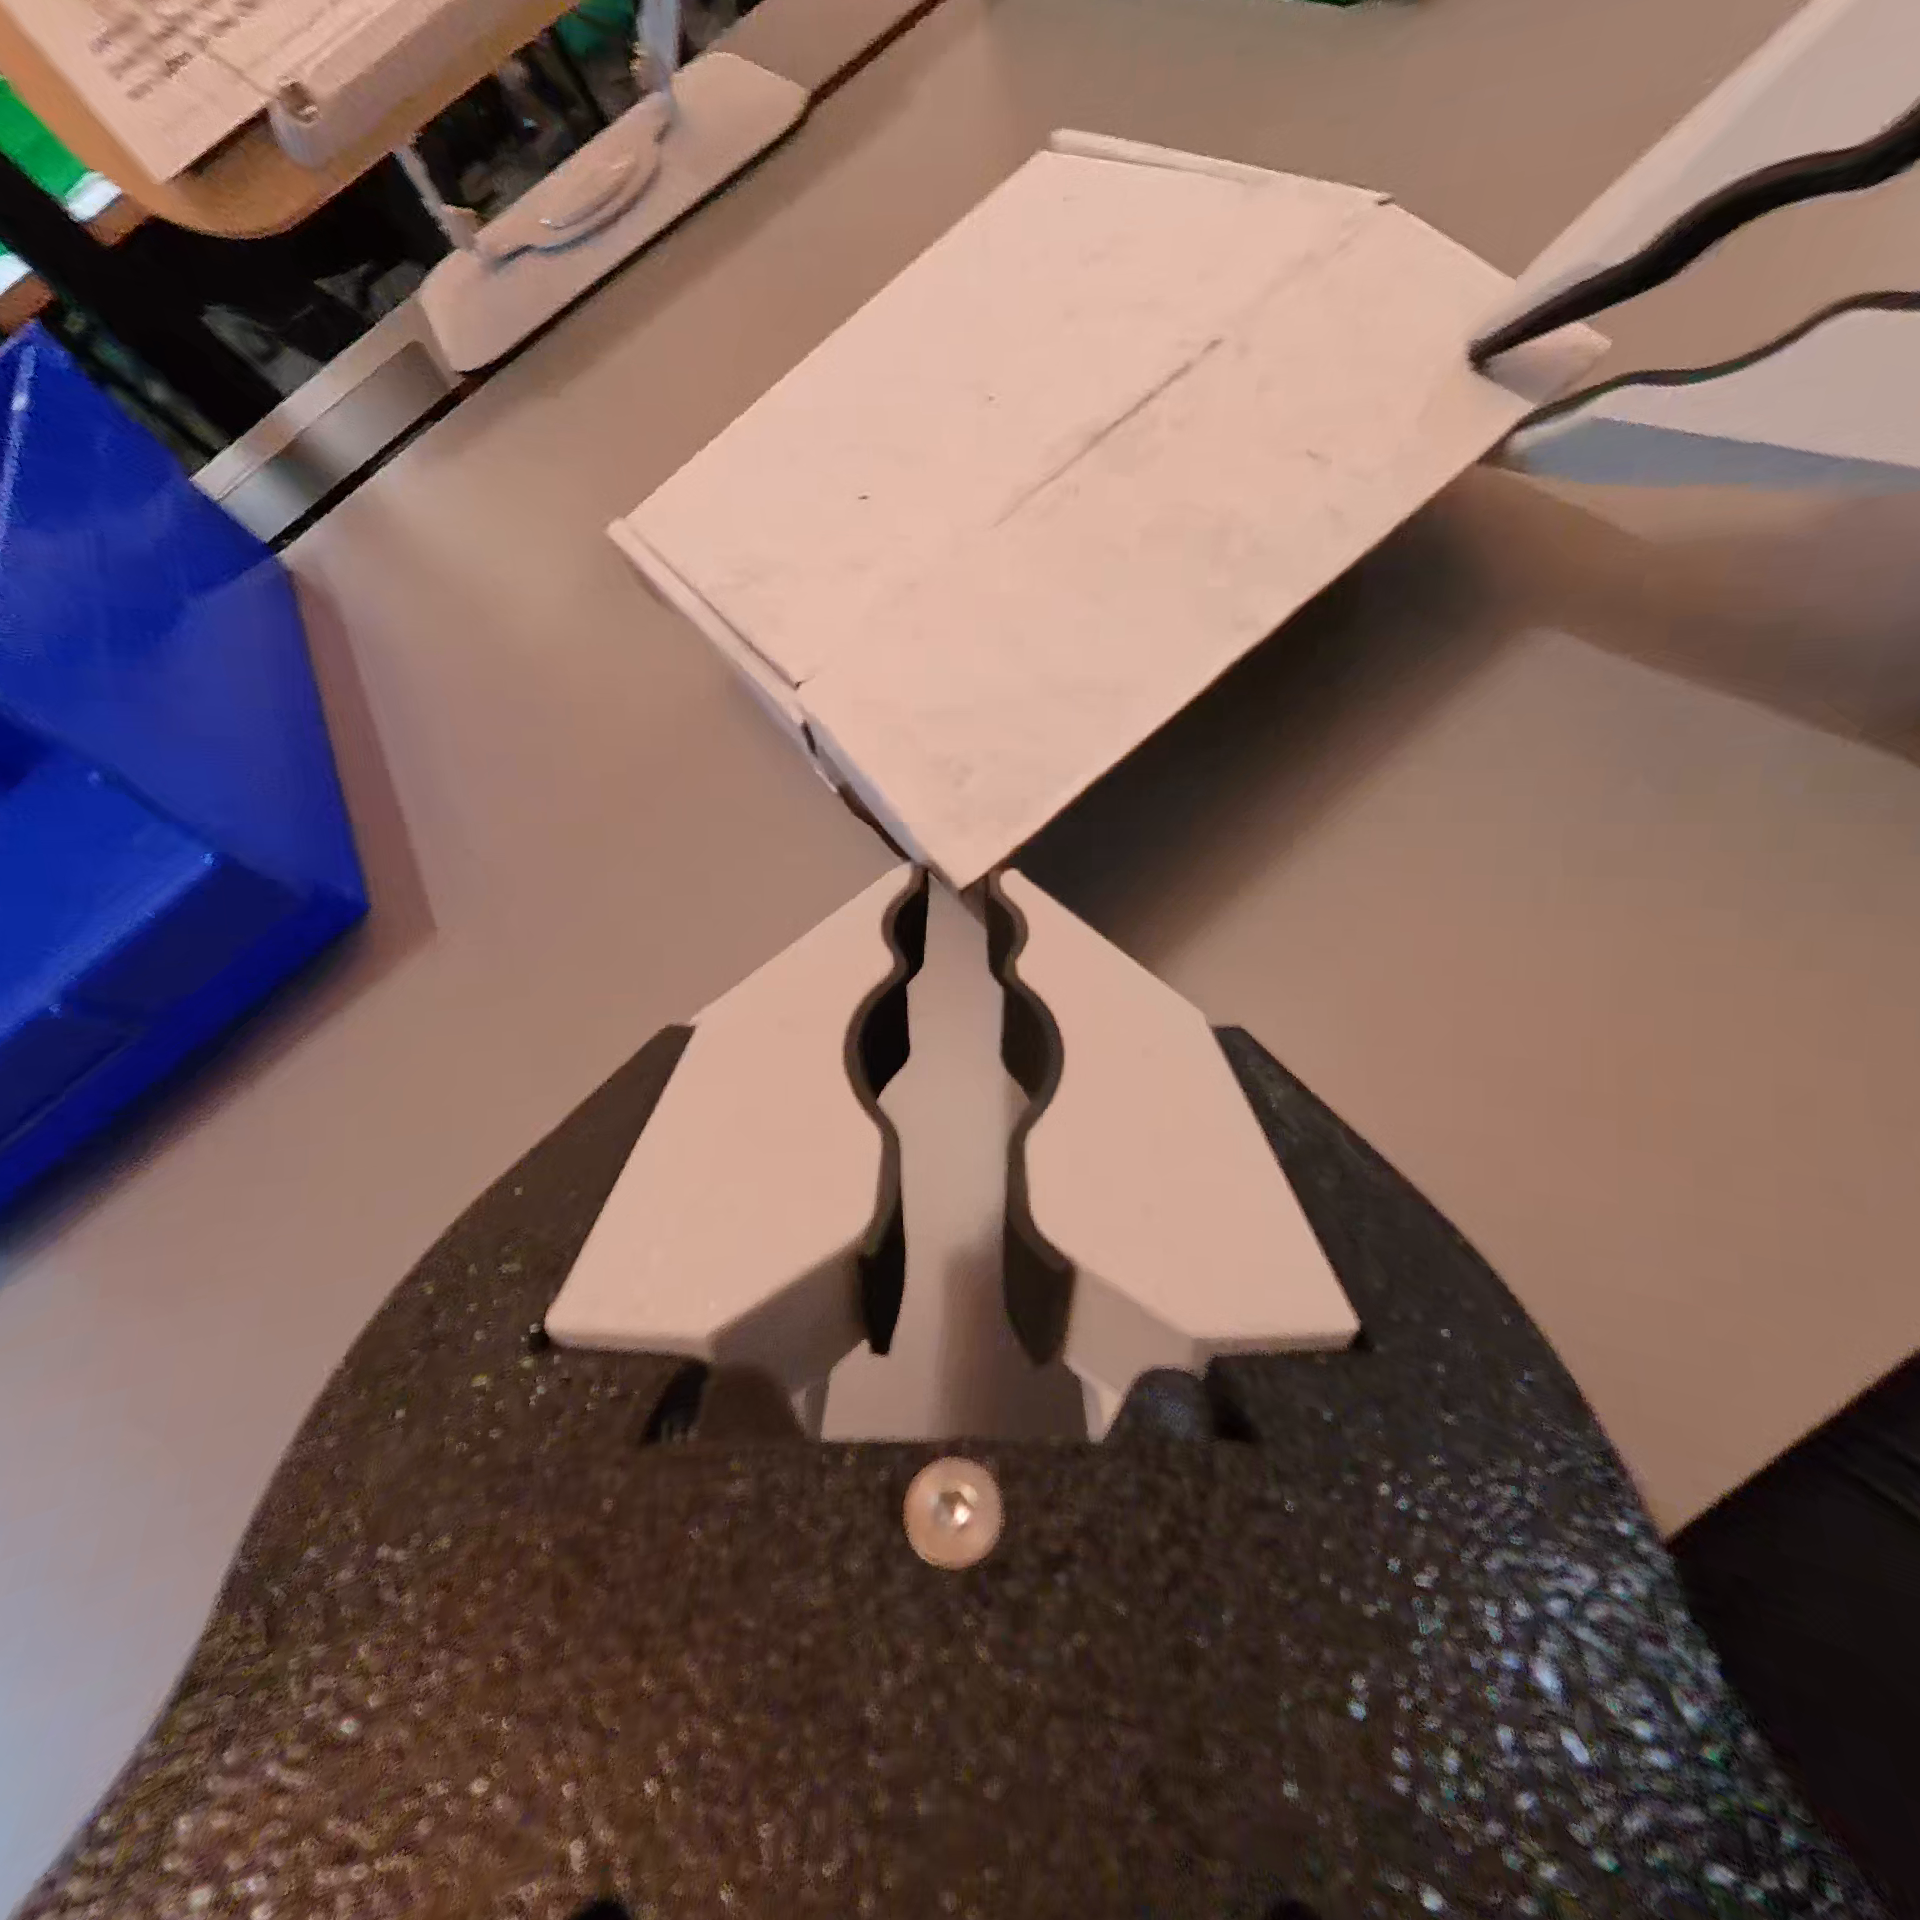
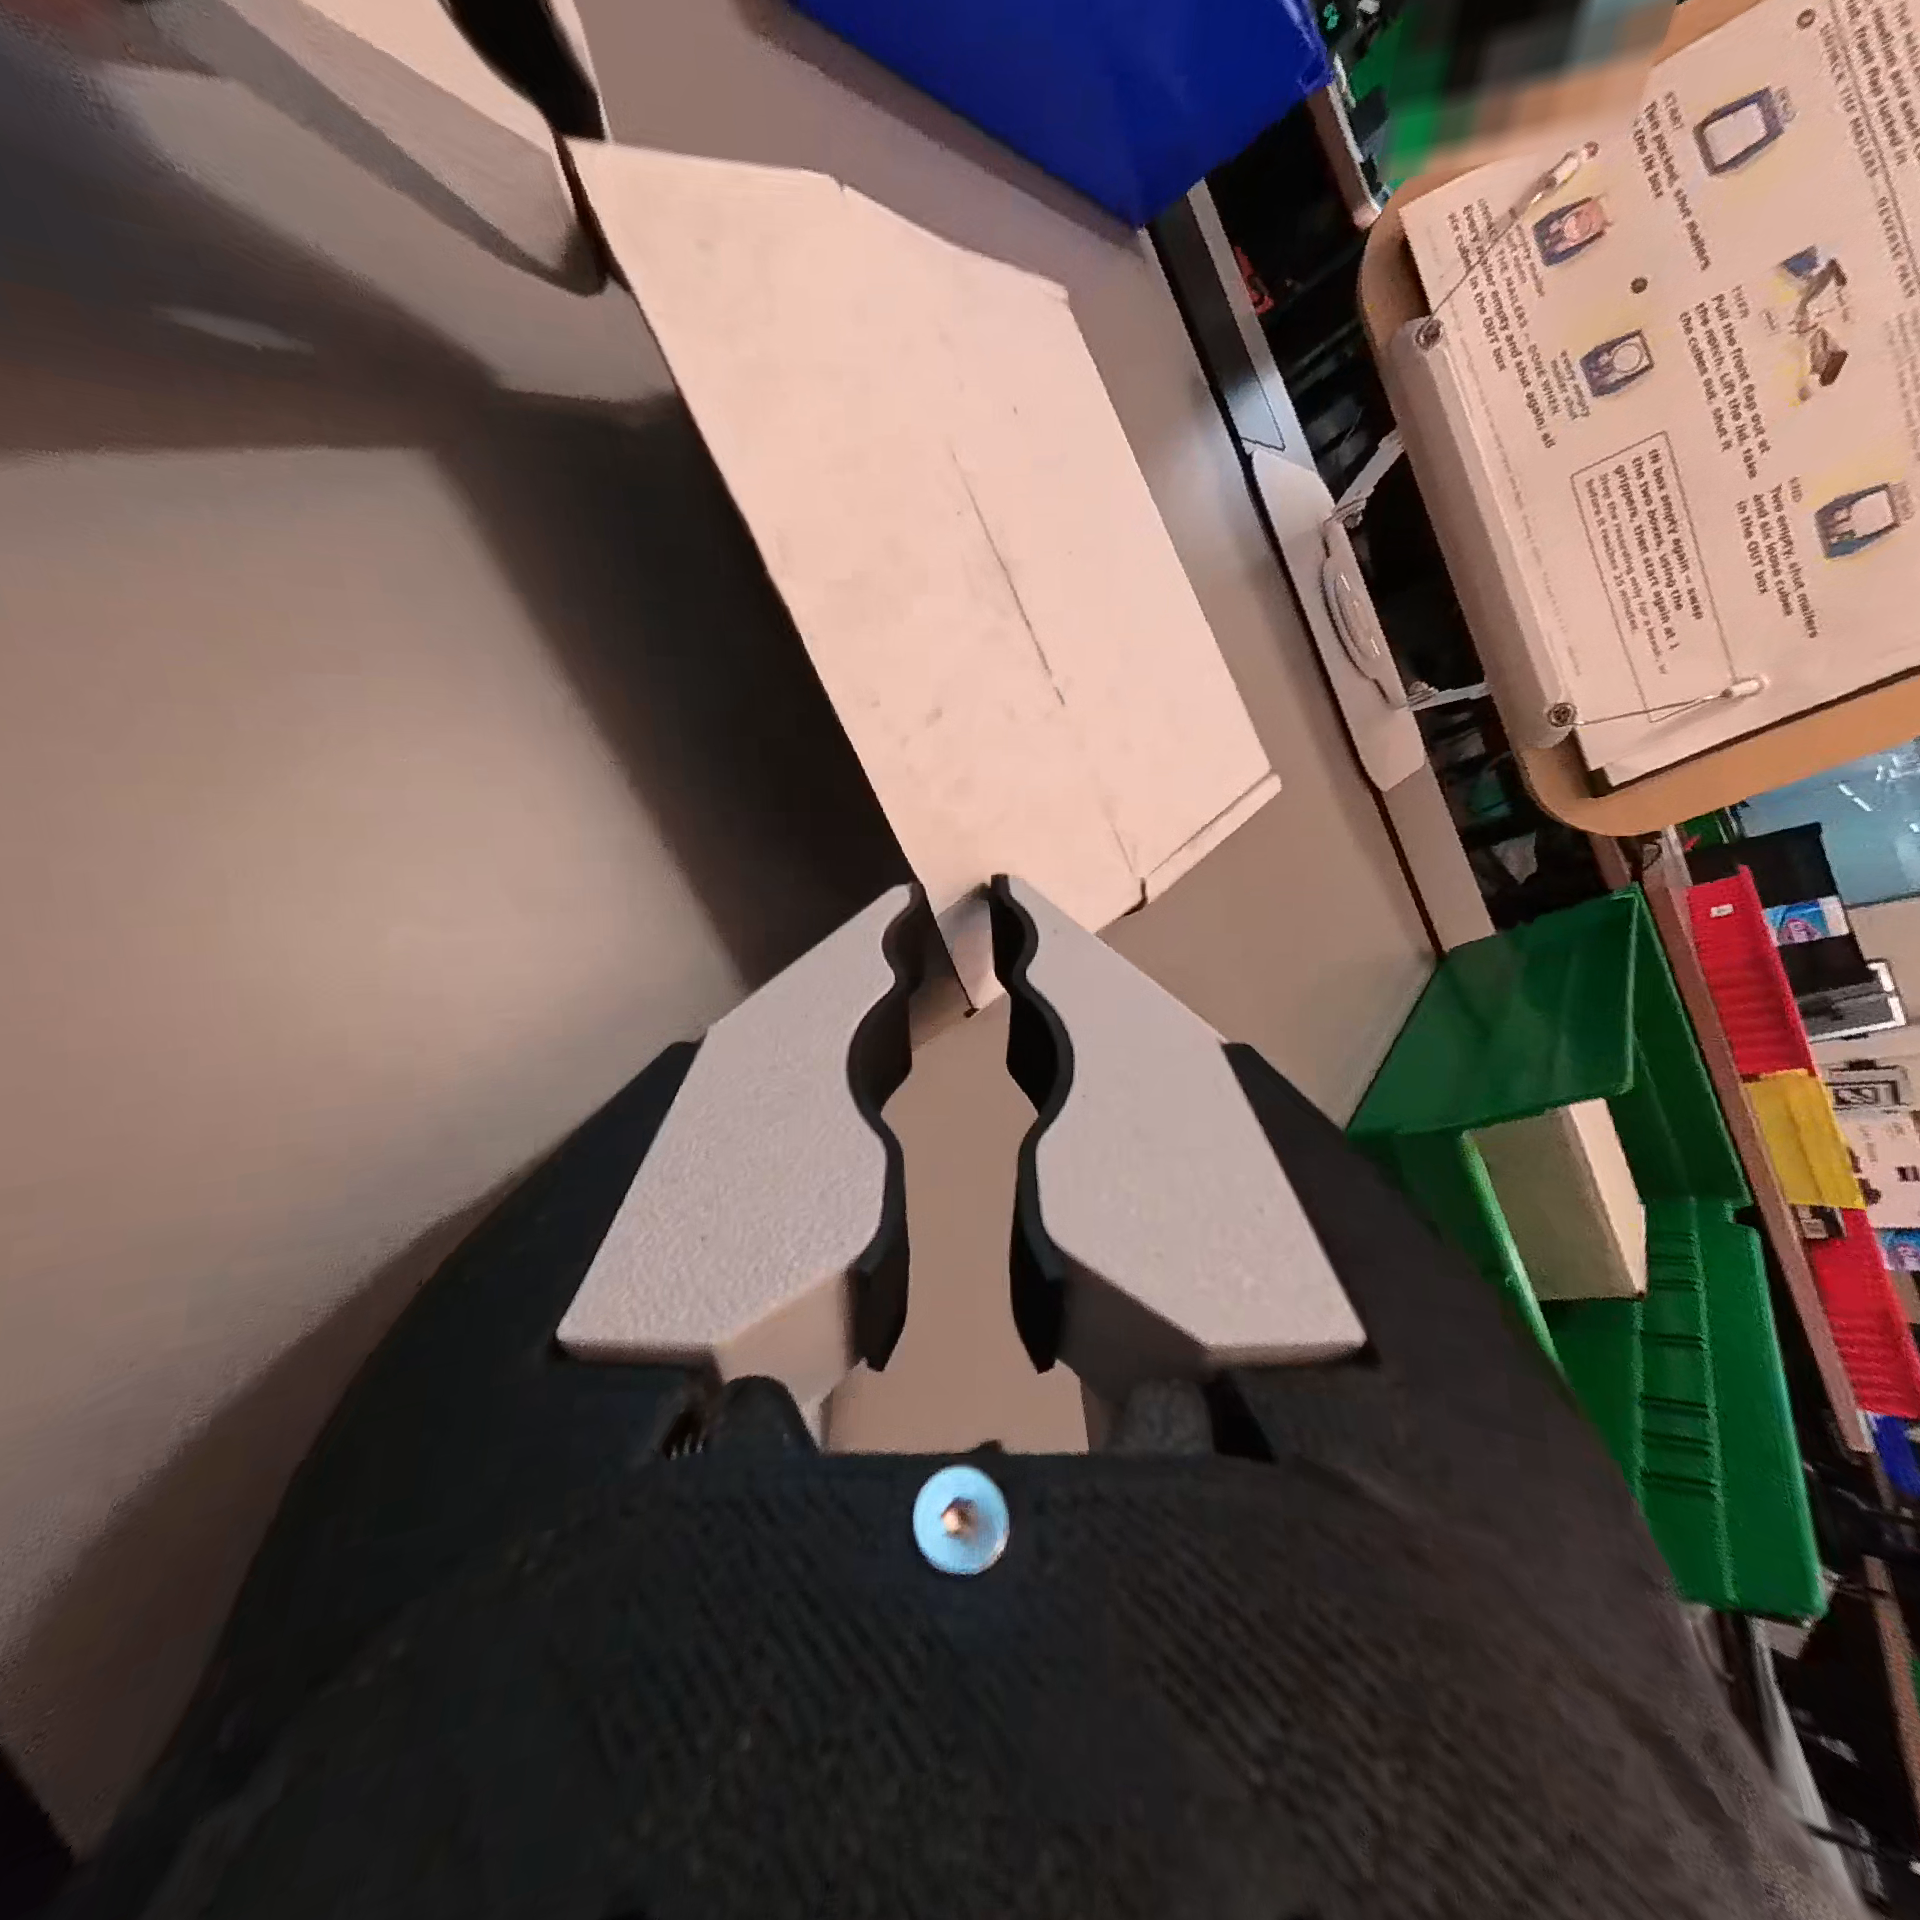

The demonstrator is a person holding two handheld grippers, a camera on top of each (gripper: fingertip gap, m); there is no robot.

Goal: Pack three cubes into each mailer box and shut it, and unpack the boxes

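Both my grippers pinch corners of one white mailer box: left gripper narrowly parted, right gripper likewise. Only right view shows a green bin.

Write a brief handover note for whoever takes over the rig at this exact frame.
Left gripper: shut on one corner of the white mailer box.
Right gripper: shut on the opposite corner.
The box is closed and carried between both grippers above the grey table. Blue bin lies beside the left gripper, green bin beside the right, with something pale in it.
No cubes in view; whether this box is packed cannot be told.
Left: probably set the box down or bin it.
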